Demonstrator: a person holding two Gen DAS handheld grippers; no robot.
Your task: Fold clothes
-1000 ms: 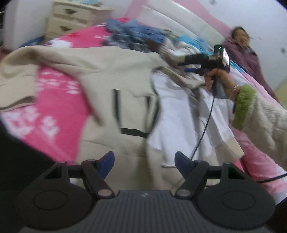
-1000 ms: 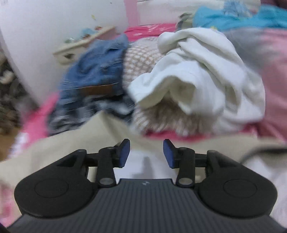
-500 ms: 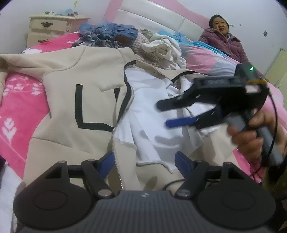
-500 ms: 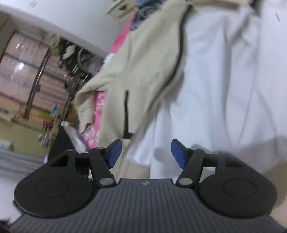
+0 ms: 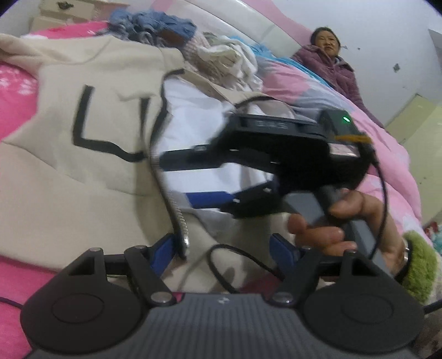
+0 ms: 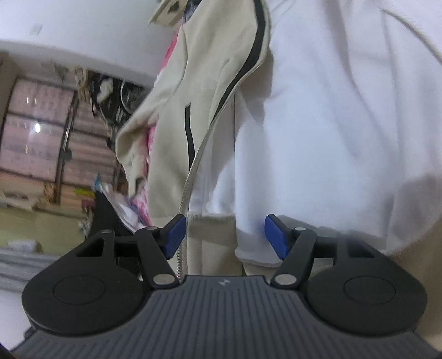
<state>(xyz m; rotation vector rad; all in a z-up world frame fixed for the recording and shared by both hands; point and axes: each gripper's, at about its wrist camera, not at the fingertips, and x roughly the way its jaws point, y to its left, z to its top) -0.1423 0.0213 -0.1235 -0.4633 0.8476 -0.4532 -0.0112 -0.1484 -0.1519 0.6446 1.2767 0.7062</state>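
Note:
A beige zip jacket [image 5: 83, 171] with black trim and white lining [image 5: 193, 116] lies open on the pink bed. My left gripper [image 5: 222, 245] is open just above the jacket's bottom hem, its left pad beside the zipper end [image 5: 184, 237]. My right gripper [image 5: 182, 179], held in a hand [image 5: 331, 226], reaches in from the right over the lining, close in front of the left one. In the right wrist view the right gripper [image 6: 225, 237] is open. The hem [image 6: 210, 218] and the zipper [image 6: 190, 176] lie between its pads, which do not press on them.
A heap of other clothes [image 5: 221, 52] lies by the headboard, near a bedside drawer unit [image 5: 69, 11]. A person in a purple coat [image 5: 334, 69] sits at the far right on the pink quilt [image 5: 367, 129]. A black cable [image 5: 234, 265] loops over the hem. Beyond the bed edge is room clutter [image 6: 55, 138].
The right gripper swung from the clothes heap down to the jacket's bottom hem, close to the left gripper, and its jaws widened. The left gripper sank toward the hem.

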